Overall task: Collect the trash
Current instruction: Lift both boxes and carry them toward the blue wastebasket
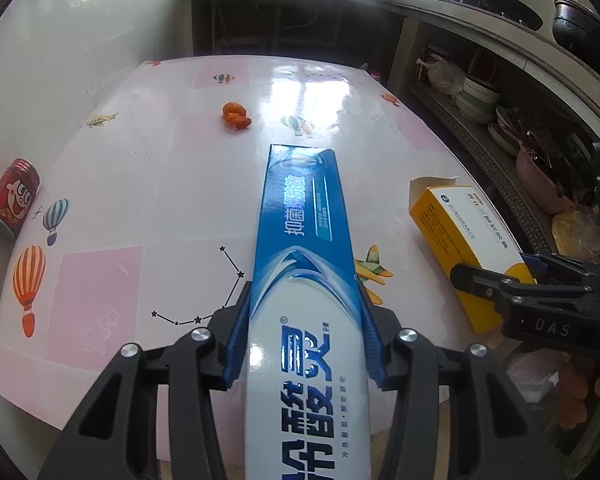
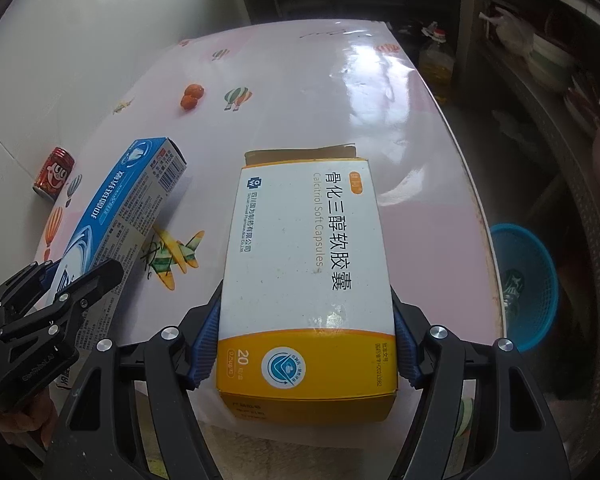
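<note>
Blue-and-white long cardboard toothpaste box [image 1: 304, 280], pinched by the left gripper [image 1: 304, 344], points lengthwise toward the table's [image 1: 160, 168] far edge; the right gripper [image 2: 306, 344] clamps a yellow-and-white carton [image 2: 306, 264] likewise. Only the right view shows the blue plastic basket [image 2: 536, 280] on the floor.

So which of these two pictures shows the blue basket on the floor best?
The right wrist view. There the blue basket sits in plain sight on the floor past the table's right edge, something dark inside. The left wrist view does not show it at all; the right claw and shelves fill that side.
</note>
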Tool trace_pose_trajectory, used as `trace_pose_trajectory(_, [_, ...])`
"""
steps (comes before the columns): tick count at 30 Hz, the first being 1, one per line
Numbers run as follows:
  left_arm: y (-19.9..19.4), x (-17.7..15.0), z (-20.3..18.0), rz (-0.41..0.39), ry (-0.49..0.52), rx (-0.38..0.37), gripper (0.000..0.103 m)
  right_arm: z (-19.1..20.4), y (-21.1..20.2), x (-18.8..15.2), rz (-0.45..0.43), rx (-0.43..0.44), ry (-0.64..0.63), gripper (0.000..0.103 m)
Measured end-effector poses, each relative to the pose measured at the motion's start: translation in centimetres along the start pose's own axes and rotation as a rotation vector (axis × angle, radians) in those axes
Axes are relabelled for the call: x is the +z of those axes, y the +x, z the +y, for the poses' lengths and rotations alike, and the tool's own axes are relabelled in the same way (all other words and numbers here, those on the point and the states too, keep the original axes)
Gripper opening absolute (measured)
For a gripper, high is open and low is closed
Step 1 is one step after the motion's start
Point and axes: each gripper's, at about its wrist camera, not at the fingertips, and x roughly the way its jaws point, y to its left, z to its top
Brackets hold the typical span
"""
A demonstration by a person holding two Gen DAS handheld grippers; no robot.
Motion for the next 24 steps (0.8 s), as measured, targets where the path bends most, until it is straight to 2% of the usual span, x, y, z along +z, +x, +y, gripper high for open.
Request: trace_pose_trajectory(24, [-1.8,0.4,-1.2,-0.052,0.031,-0.016,0.046,-1.5,-1.9,-0.1,-0.049,0.030,0.030,0.067])
